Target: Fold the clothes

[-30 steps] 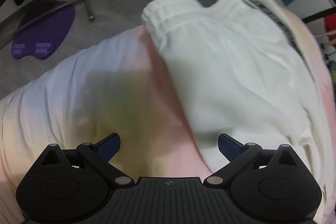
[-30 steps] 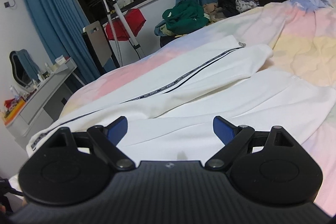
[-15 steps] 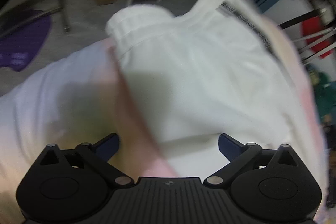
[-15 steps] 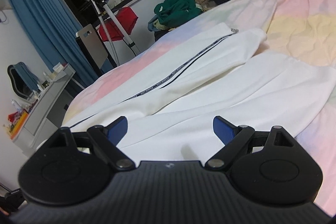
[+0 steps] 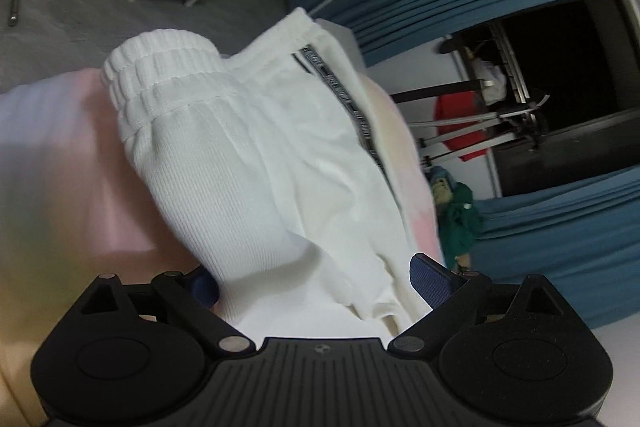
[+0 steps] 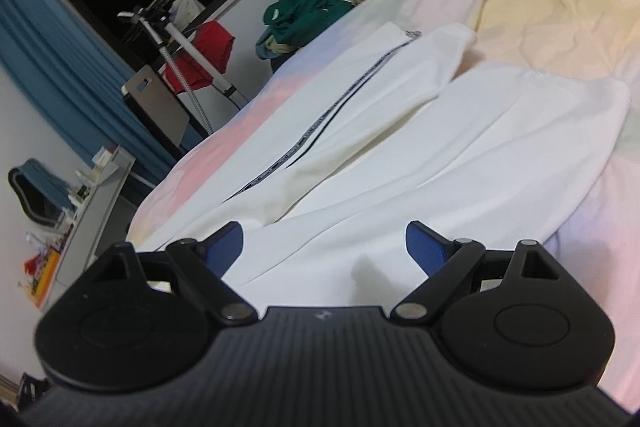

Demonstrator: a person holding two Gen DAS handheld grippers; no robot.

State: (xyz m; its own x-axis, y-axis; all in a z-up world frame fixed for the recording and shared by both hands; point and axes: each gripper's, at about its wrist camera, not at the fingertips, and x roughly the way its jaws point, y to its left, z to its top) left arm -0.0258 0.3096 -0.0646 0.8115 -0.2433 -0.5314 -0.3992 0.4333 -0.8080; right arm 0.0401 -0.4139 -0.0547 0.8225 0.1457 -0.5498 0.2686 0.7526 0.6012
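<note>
Both grippers [image 5: 314,281] [image 6: 324,247] wide open over white pants [image 6: 400,163].

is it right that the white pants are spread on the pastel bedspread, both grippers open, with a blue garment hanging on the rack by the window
Not quite: the garment on the rack is red, as the right wrist view shows. The white pants do lie on the pastel bedspread, with the left gripper and right gripper open.

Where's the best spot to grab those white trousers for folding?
Probably the ribbed waistband of the white trousers: it is thick, bunched and raised off the bedspread. Come from its open end, so the left gripper can straddle the edge.
</note>
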